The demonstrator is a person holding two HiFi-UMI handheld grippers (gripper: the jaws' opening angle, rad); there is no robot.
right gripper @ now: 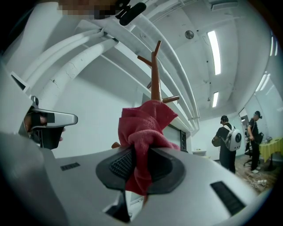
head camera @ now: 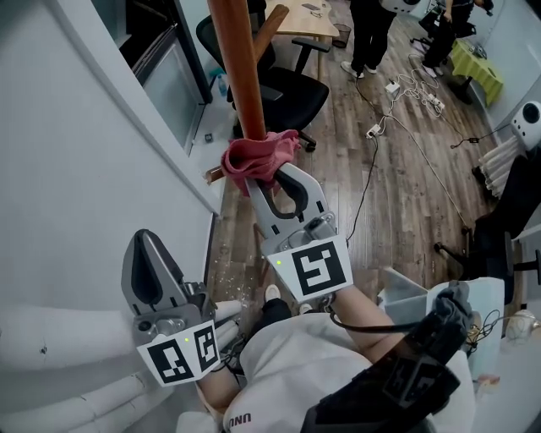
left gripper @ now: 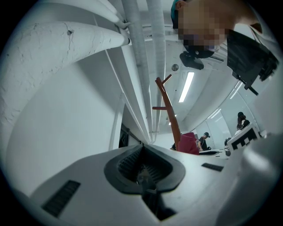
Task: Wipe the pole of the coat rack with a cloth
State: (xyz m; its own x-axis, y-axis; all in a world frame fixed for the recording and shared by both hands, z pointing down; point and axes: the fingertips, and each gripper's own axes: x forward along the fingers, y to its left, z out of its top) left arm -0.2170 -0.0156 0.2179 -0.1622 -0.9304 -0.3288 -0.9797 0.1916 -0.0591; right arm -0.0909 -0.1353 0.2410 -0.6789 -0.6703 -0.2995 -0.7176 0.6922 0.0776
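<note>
The reddish-brown coat rack pole [head camera: 241,76] rises from the wood floor beside the white wall; its upper part with pegs shows in the right gripper view as the pole [right gripper: 155,81] and in the left gripper view as the pole [left gripper: 170,119]. A pink-red cloth [head camera: 258,159] is pressed against the pole, and my right gripper [head camera: 269,179] is shut on it. The cloth [right gripper: 142,132] hangs bunched between the right jaws. My left gripper [head camera: 145,254] is held low by the wall, away from the pole, shut with nothing in it.
A black office chair [head camera: 283,89] stands just behind the pole. White wall [head camera: 84,169] and pipes [head camera: 76,338] lie at left. Cables and a power strip [head camera: 397,89] trail on the floor at right. People [head camera: 372,30] stand at the far end. A wooden table [head camera: 304,17] is at the back.
</note>
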